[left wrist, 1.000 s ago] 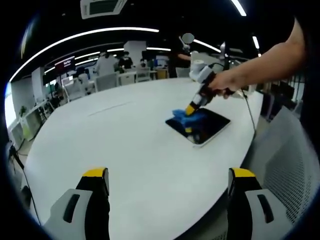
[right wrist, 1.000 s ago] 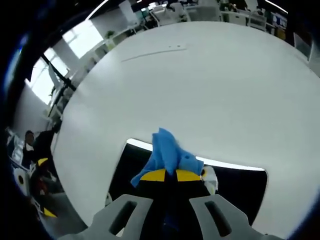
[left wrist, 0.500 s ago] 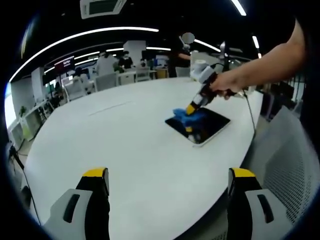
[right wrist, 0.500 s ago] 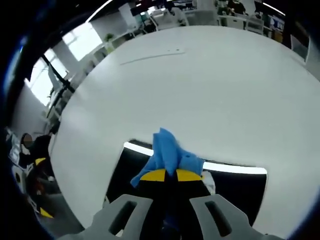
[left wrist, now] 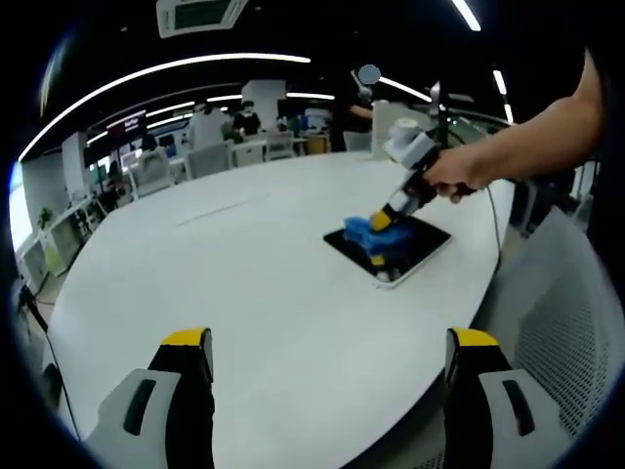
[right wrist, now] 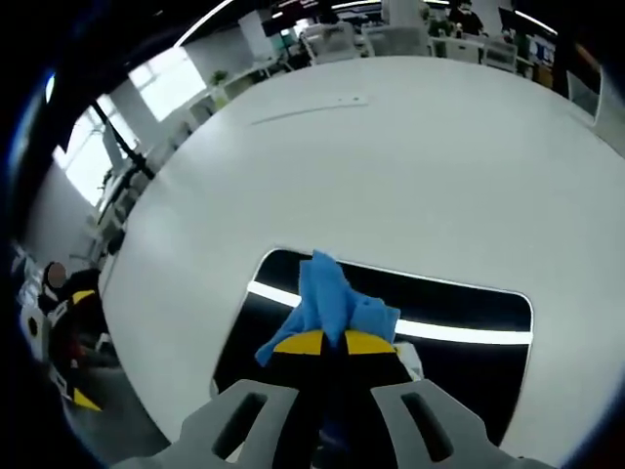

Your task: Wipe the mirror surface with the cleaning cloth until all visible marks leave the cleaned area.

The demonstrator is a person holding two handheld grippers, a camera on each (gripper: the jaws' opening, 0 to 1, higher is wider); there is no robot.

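the right tongs (right wrist: 323, 342) are clamped on the blue cloth (right wrist: 327, 305), their yellow tips pressed together with the cloth bunched up between and ahead of them. the cloth rests on the mirror (right wrist: 459, 313), a dark rounded rectangle with a pale rim that lies flat on the white surface (right wrist: 391, 166). a bright strip of ceiling light is reflected across the glass, running out from behind the cloth toward the mirror's far side.

in the left gripper view the same scene sits further off — the right tongs (left wrist: 383, 222) come down at a slant from a hand (left wrist: 451, 176), tips on the cloth (left wrist: 369, 232), which covers the nearer-left part of the mirror (left wrist: 415, 240). the mirror lies near the right edge of the surface (left wrist: 244, 293), well apart from the left tongs (left wrist: 332, 366). the left tongs are held wide apart with nothing between them, hovering over the near rim of the surface; each has a yellow tip on a grey body.

beyond the surface is an open office with chairs (left wrist: 156, 171), desks and people (left wrist: 208, 122) standing in the background, under long curved ceiling lights (left wrist: 166, 68). whether marks are on the glass cannot be told — the reflection and the cloth hide much of it.
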